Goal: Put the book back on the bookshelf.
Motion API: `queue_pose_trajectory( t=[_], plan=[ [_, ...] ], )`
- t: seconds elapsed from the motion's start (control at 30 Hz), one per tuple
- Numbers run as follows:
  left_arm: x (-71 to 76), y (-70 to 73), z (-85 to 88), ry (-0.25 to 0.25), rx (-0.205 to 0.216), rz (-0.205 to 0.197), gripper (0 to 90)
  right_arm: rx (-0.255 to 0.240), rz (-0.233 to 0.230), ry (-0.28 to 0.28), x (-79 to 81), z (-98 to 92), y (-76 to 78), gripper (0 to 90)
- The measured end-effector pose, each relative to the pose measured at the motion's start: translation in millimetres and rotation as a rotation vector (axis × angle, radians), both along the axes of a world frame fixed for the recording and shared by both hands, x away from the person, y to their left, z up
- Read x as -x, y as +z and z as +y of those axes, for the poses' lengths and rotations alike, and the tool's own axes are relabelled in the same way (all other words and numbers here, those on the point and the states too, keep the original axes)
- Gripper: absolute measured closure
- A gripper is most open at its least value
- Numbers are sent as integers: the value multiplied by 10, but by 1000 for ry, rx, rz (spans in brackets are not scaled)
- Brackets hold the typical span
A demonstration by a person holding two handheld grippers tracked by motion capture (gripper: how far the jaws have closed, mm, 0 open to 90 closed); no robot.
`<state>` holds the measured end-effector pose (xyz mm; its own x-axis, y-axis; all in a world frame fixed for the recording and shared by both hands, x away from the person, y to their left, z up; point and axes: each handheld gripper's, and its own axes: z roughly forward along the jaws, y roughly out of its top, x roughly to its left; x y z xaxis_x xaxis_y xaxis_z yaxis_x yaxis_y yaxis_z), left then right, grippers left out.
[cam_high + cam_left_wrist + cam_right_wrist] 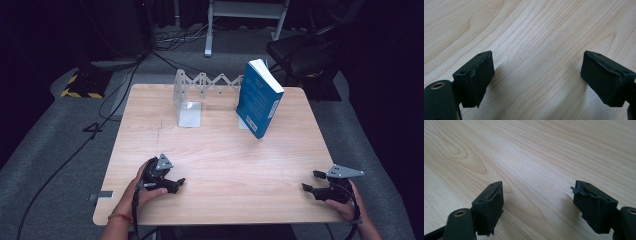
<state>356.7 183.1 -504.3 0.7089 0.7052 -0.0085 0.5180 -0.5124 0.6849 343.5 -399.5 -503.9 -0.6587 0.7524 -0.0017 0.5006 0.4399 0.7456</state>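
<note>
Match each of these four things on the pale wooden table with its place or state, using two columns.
Things:
1. thick blue paperback book
2. white metal folding bookend rack
3. left black tongs
4. right black tongs

Places or states:
A. open, empty, near the table's front right corner
B. leaning tilted at the back right of the table
C. open, empty, at the front left, pointing toward the table's middle
D. standing at the back of the table, to the left of the book

Pairs: 1-B, 2-D, 3-C, 4-A
</note>
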Motion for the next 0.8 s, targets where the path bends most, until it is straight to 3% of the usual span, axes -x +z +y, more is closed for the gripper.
queue_pose_trajectory(
  t=[0.8],
  plan=[
    [-33,-3,-24,-2,3,10,96,2,-5,-8,-2,-2,-1,241]
  ],
)
